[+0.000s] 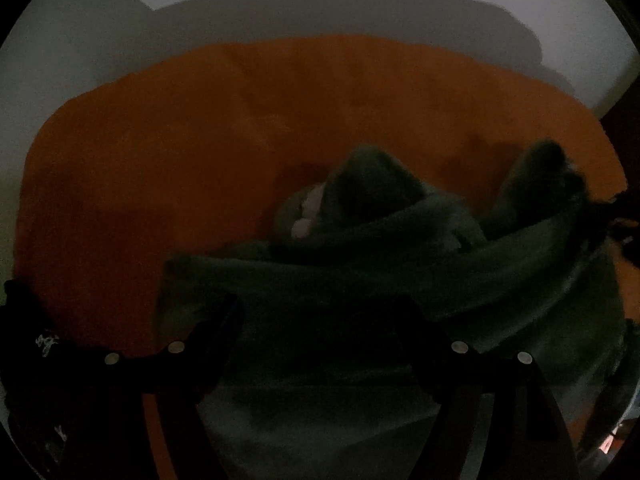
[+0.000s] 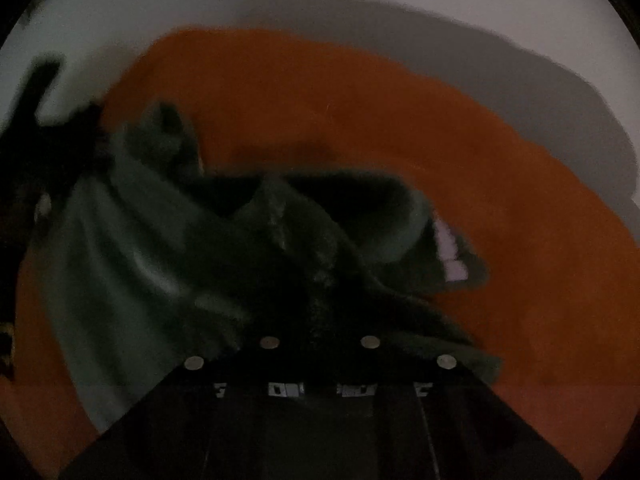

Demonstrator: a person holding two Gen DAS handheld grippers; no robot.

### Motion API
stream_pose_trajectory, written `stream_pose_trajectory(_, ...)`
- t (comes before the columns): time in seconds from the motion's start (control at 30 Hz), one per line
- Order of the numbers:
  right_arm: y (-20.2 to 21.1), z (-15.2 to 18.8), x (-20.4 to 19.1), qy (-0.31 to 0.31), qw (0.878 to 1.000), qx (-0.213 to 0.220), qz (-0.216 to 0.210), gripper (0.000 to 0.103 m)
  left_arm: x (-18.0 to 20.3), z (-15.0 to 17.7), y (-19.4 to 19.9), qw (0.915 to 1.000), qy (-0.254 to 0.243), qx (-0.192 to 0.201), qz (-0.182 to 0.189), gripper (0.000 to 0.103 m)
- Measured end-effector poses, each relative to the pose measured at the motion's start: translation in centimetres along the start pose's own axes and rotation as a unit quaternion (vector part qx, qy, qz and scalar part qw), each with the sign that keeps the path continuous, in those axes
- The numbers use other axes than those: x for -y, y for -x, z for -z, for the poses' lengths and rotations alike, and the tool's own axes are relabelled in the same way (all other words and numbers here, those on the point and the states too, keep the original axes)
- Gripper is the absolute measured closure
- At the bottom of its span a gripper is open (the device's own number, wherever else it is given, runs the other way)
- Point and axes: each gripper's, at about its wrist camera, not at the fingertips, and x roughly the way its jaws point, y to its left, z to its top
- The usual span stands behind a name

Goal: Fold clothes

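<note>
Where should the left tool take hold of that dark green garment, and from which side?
Probably the straight near-left edge of the green garment, lying flat on the orange cloth. Bring the open left tool down from above over that edge; the middle is bunched, and the right tool seems shut on its own fold.

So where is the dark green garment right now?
The dark green garment lies bunched on the orange cloth, in the lower middle of both wrist views; the right gripper is shut on its fabric.
</note>
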Motion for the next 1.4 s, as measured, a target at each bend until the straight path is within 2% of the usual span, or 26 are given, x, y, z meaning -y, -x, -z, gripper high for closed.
stream_pose_trajectory(0.13, 4.5, 0.3, 1.1, -0.046, 0.997, 0.06, 0.029, 0.095, -0.4, 0.5, 0.9, 0.9987, 0.035, 0.03, 0.022, 0.026)
stream_pose_trajectory(0.2, 4.9, 0.2, 1.6, -0.054, 0.995, 0.071, 0.035, 0.095, -0.9, 0.6, 1.3, 0.9978, 0.048, 0.042, 0.019, 0.026)
stream_pose_trajectory(0.3, 2.7, -0.6, 2.1, -0.049, 0.997, 0.041, 0.039, 0.094, -2.1, 0.5, 1.6, 0.9968, 0.063, 0.045, 0.018, 0.026)
stream_pose_trajectory(0.37, 0.1, -0.8, 3.1, -0.072, 0.997, 0.006, 0.022, 0.089, -3.1, 0.4, 1.4, 0.9963, 0.073, 0.042, 0.021, 0.026)
stream_pose_trajectory(0.4, -1.1, -0.8, 3.8, -0.09, 0.996, -0.017, 0.011, 0.077, -3.6, 0.4, 1.3, 0.996, 0.077, 0.04, 0.022, 0.026)
stream_pose_trajectory(0.43, -1.3, -0.6, 4.3, -0.11, 0.994, -0.025, 0.003, 0.071, -4.1, 0.3, 1.1, 0.9956, 0.082, 0.039, 0.024, 0.026)
stream_pose_trajectory(0.5, -1.4, -0.1, 5.4, -0.146, 0.989, -0.032, -0.013, 0.066, -5.3, 1.4, 1.5, 0.9951, 0.086, 0.022, 0.044, 0.026)
stream_pose_trajectory(0.57, 0.8, 1.1, 6.1, -0.17, 0.985, -0.003, -0.017, 0.049, -5.8, 2.3, 1.1, 0.9932, 0.088, 0.007, 0.077, 0.026)
stream_pose_trajectory(0.6, 2.0, 2.0, 6.5, -0.181, 0.983, 0.012, -0.012, 0.038, -5.8, 2.6, 0.8, 0.9926, 0.085, 0.005, 0.086, 0.026)
stream_pose_trajectory(0.63, 3.0, 2.9, 7.0, -0.191, 0.981, 0.025, -0.006, 0.034, -5.7, 2.8, 0.6, 0.9926, 0.081, 0.009, 0.09, 0.026)
stream_pose_trajectory(0.67, 3.4, 3.7, 8.0, -0.207, 0.978, 0.031, -0.004, 0.034, -5.6, 2.9, 0.5, 0.9925, 0.078, 0.013, 0.093, 0.039)
stream_pose_trajectory(0.7, 3.1, 4.5, 9.2, -0.228, 0.973, 0.029, -0.008, 0.034, -5.6, 2.9, 0.4, 0.9919, 0.078, 0.016, 0.098, 0.069)
stream_pose_trajectory(0.77, 2.5, 6.0, 11.7, -0.269, 0.963, 0.025, -0.015, 0.034, -5.8, 2.9, -0.1, 0.9904, 0.098, 0.02, 0.096, 0.095)
stream_pose_trajectory(0.83, 1.7, 7.3, 13.9, -0.306, 0.951, 0.021, -0.027, 0.034, -5.9, 2.8, 0.3, 0.9896, 0.113, 0.037, 0.081, 0.096)
stream_pose_trajectory(0.9, 0.5, 7.6, 14.9, -0.331, 0.942, 0.013, -0.058, 0.034, -6.0, 2.7, 0.8, 0.9888, 0.123, 0.055, 0.063, 0.098)
stream_pose_trajectory(0.97, -0.8, 7.9, 16.0, -0.354, 0.931, 0.006, -0.089, 0.043, -6.0, 2.6, 1.6, 0.9885, 0.126, 0.071, 0.045, 0.098)
stream_pose_trajectory(1.0, -1.2, 7.9, 16.2, -0.358, 0.928, 0.004, -0.105, 0.062, -6.1, 2.6, 2.0, 0.9877, 0.129, 0.079, 0.039, 0.098)
stream_pose_trajectory(1.03, -1.1, 7.7, 16.0, -0.351, 0.931, 0.01, -0.105, 0.098, -6.4, 2.6, 2.6, 0.9861, 0.136, 0.088, 0.034, 0.098)
stream_pose_trajectory(1.07, -0.4, 7.6, 16.0, -0.342, 0.936, 0.022, -0.084, 0.097, -6.8, 2.6, 3.2, 0.9839, 0.146, 0.098, 0.028, 0.098)
stream_pose_trajectory(1.1, 0.5, 7.5, 15.8, -0.34, 0.937, 0.04, -0.068, 0.097, -7.5, 2.6, 4.1, 0.9806, 0.16, 0.112, 0.022, 0.103)
stream_pose_trajectory(1.17, 2.5, 7.8, 15.0, -0.35, 0.931, 0.093, -0.047, 0.097, -9.1, 2.9, 6.2, 0.9698, 0.195, 0.145, 0.014, 0.103)
stream_pose_trajectory(1.23, 4.5, 8.1, 14.4, -0.358, 0.922, 0.141, -0.034, 0.097, -11.3, 3.0, 8.1, 0.9549, 0.235, 0.181, 0.017, 0.103)
stream_pose_trajectory(1.27, 4.7, 8.3, 14.3, -0.357, 0.922, 0.144, -0.039, 0.097, -12.0, 3.0, 8.2, 0.9528, 0.243, 0.182, 0.017, 0.103)
stream_pose_trajectory(1.4, 2.7, 7.8, 14.1, -0.325, 0.94, 0.099, -0.04, 0.095, -13.5, 3.1, 6.9, 0.9617, 0.239, 0.134, 0.019, 0.101)
